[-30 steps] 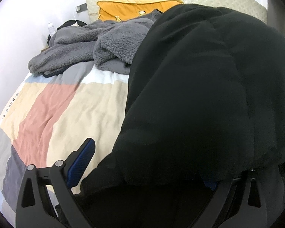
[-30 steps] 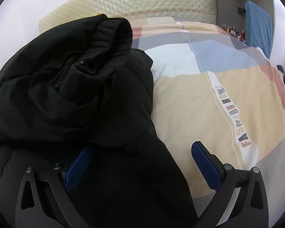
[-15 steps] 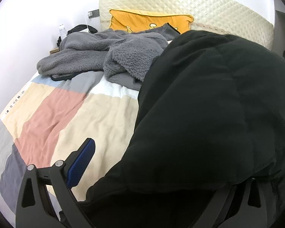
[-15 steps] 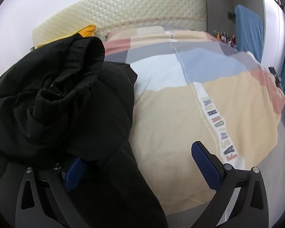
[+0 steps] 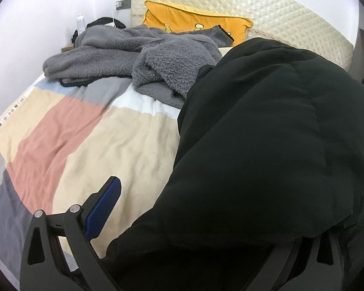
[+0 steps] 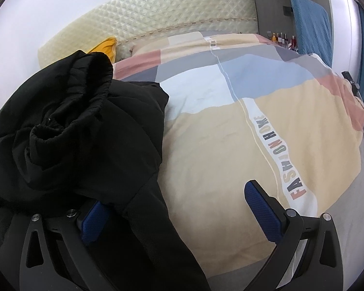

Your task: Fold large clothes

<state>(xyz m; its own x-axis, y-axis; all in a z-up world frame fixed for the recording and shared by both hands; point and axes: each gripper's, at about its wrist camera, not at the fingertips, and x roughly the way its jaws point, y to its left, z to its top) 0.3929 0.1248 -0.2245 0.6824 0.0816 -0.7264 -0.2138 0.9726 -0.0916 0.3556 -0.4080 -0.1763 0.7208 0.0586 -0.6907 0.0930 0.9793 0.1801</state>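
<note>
Broadly, the bed (image 6: 230, 145) carried everything: a colour-block duvet in beige, pink, grey, pale blue and white, with "FASHION HOME" lettering running down a white stripe on the right-wrist side. Quilted cream headboard (image 5: 267, 17) stood behind it.

Black padded jacket (image 5: 267, 145) lay bunched in a bulky heap across the middle of the bed, filling the right half of the left-wrist view and the left half of the right-wrist view (image 6: 72, 133). A gathered elastic cuff or hem stuck up at the top of the heap in the right-wrist view.

Grey fleece garment (image 5: 138, 55) lay crumpled toward the head of the bed, its near fold touching the jacket's edge. Orange pillow (image 5: 194, 21) leaned against the headboard behind the fleece. Blue cover (image 6: 310, 24) stood at the far right wall, small bottles (image 6: 281, 39) beside it.

Left hand-held gripper (image 5: 206, 220): one blue pad bare over the duvet, the other finger buried under jacket fabric; jaws spread wide, jacket draped over the gap, nothing pinched that I could see.

Right hand-held gripper (image 6: 179, 208): jaws wide apart, left pad half under the jacket's hanging edge, right pad clear above the duvet
</note>
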